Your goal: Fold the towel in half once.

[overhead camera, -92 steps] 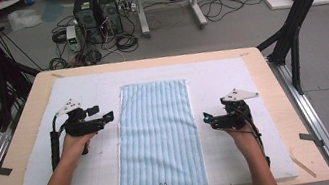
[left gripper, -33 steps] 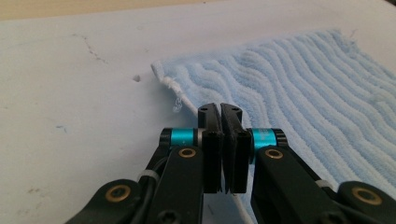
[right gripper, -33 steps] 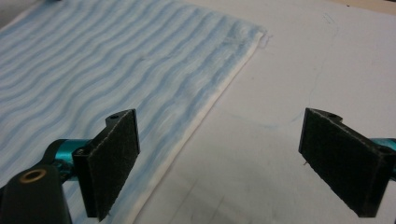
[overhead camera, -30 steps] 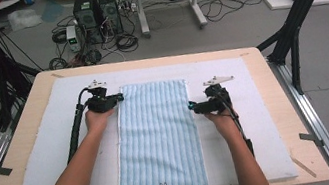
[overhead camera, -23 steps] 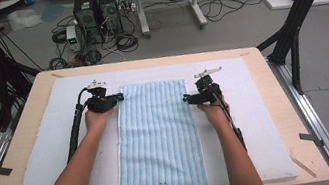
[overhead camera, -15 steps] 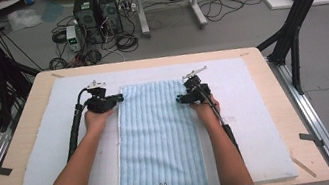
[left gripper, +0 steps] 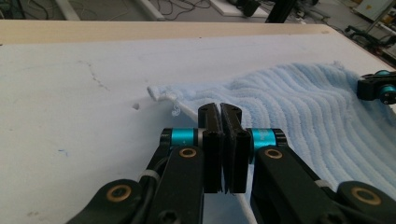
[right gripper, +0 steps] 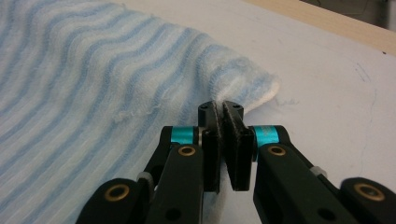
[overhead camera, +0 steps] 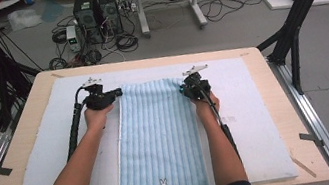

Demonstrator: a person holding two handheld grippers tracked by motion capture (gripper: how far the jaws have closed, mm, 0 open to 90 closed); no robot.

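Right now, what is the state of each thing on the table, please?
Light blue striped terry towel: spread flat lengthwise, far corners slightly lifted and rumpled.
Left tool: shut on the towel's far left edge.
Right tool: jaws have just been closing, now shut on the towel's far right corner.
White mat: lying flat under the towel.

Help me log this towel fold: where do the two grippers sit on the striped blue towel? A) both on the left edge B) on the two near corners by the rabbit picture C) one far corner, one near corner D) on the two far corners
D: the left gripper and right gripper each pinch the towel at a far corner, jaws shut.
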